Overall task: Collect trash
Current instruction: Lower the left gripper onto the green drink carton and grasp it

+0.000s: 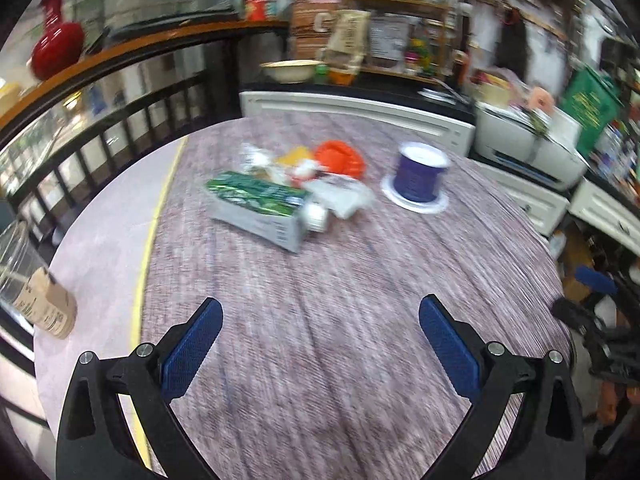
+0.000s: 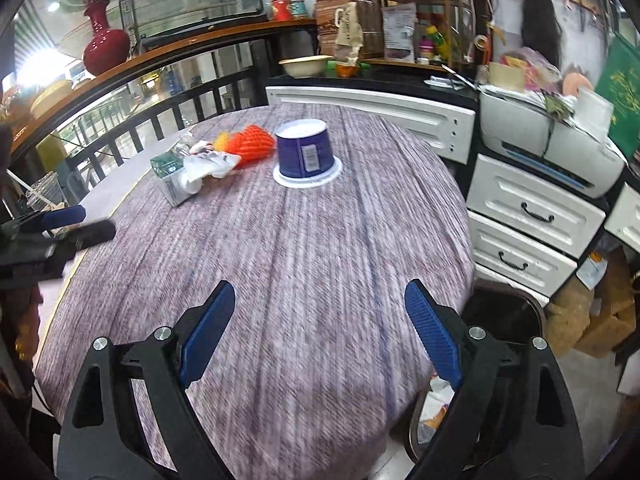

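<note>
round table bears crumpled trash pile; both grippers gape wide, empty.

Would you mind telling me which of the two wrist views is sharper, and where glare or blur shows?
Left wrist view: motion-smeared throughout; the green carton and blue tub lack crisp edges. Right wrist view: clearly sharper, the tub's label readable as a patch, with blown-out glare at far left beside the red vase. Both bend straight lines near the rim.
</note>
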Motion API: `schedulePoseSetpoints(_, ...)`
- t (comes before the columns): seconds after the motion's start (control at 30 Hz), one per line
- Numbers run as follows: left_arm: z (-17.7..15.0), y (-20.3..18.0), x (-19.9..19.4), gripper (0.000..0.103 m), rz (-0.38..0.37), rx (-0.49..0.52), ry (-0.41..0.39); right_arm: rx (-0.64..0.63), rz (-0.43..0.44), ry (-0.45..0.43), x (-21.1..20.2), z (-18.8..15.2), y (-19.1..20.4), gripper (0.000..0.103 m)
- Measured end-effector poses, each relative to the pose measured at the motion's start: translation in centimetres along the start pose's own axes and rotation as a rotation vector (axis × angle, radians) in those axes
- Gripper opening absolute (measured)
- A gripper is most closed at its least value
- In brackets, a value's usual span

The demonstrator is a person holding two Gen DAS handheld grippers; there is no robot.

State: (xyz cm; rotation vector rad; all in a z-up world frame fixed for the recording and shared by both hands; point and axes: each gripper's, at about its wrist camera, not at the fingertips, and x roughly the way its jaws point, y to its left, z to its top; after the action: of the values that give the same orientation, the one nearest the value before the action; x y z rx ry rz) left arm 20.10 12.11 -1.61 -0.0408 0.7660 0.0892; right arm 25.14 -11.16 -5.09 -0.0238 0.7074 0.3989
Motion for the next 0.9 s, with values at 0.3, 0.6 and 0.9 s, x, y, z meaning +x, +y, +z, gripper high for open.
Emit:
schedulePoseSetpoints(0.3,3.1,4.6,3.3,0.097,0.053,-0.198,0.045,-0.052,0.001,0.002,1.3,1.0,1.5,0.086)
schedulePoseSetpoints(0.6,5.7,5.7,7.6,0.097,0.042,-0.311,0.163,-0.080,0.009,-0.008,2.0,2.1,2.0,0.086)
schedulePoseSetpoints(0.9,8.0,5.3,12.2,0.097,0.054,-0.334,0.356,-0.051,0.002,-0.004,2.0,2.1,0.4,0.086)
